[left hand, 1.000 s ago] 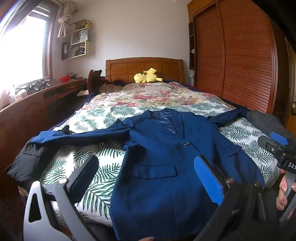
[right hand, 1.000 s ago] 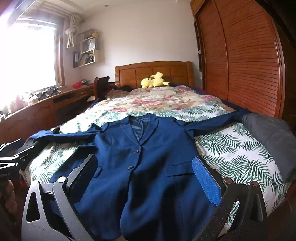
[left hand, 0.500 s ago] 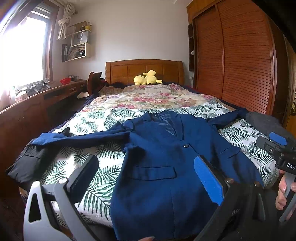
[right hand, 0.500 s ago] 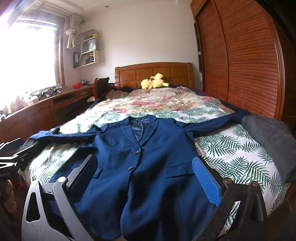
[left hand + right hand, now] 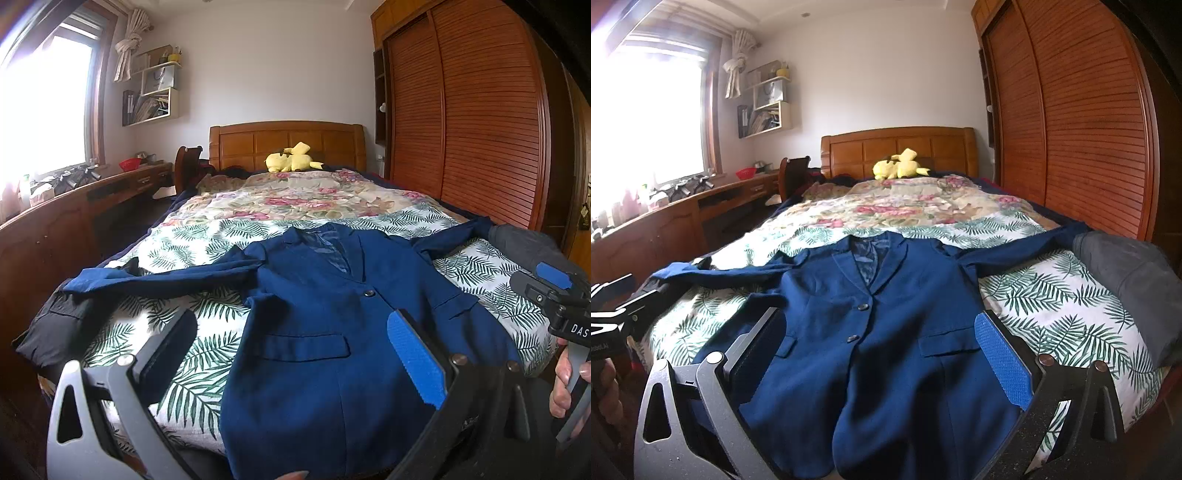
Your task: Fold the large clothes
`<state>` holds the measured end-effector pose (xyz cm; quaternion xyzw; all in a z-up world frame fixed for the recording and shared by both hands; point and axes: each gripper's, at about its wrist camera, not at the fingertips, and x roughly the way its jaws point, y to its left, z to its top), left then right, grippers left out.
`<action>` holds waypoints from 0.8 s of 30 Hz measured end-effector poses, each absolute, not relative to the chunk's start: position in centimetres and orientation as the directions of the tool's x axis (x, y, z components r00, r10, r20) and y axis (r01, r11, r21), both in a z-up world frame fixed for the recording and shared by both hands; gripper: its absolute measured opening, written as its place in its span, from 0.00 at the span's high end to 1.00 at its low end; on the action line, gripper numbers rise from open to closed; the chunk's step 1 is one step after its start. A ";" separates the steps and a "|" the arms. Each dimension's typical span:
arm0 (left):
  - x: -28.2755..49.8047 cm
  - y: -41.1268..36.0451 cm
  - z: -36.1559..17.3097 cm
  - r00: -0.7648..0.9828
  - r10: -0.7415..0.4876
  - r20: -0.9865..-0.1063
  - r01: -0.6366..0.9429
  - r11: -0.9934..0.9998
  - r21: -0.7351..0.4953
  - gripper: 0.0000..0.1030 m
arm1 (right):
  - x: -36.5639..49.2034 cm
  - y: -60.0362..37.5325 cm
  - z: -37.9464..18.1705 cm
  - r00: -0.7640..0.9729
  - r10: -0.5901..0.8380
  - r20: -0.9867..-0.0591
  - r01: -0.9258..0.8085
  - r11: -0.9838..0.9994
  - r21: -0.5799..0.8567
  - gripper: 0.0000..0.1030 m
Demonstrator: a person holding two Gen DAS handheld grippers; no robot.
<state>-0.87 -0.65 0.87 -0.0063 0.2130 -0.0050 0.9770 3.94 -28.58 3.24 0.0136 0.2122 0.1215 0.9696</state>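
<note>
A navy blue suit jacket (image 5: 325, 317) (image 5: 871, 332) lies face up across the foot of the bed, buttoned, both sleeves spread out to the sides and its hem hanging over the near edge. My left gripper (image 5: 291, 343) hovers open above the jacket's lower left front and the leaf-print sheet, holding nothing. Over the jacket's lower front, near the buttons, my right gripper (image 5: 875, 343) is also open and empty. Each gripper shows at the edge of the other's view, held by a hand (image 5: 565, 384).
The bed (image 5: 207, 243) has a leaf-print sheet and a floral quilt (image 5: 295, 199), with a yellow plush toy (image 5: 291, 160) by the headboard. A grey garment (image 5: 1126, 280) lies at the right edge, a black one (image 5: 55, 325) at the left. A wooden desk (image 5: 74, 210) runs along the left, a louvred wardrobe (image 5: 472, 122) along the right.
Both views have drifted slightly, tilting down a little; the jacket lies as before and both grippers stay open.
</note>
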 end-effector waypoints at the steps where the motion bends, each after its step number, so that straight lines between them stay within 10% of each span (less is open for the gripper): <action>1: -0.9 -0.7 0.9 0.909 -0.012 -0.416 0.007 1.000 -0.014 0.00 | 4.0 -28.6 3.3 0.880 0.242 -0.408 -0.230 0.970 0.078 0.00; 24: -1.2 -1.0 1.6 0.916 -0.017 -0.402 0.014 1.000 -0.010 0.00 | 3.8 -28.6 3.6 0.883 0.242 -0.403 -0.231 0.970 0.076 0.00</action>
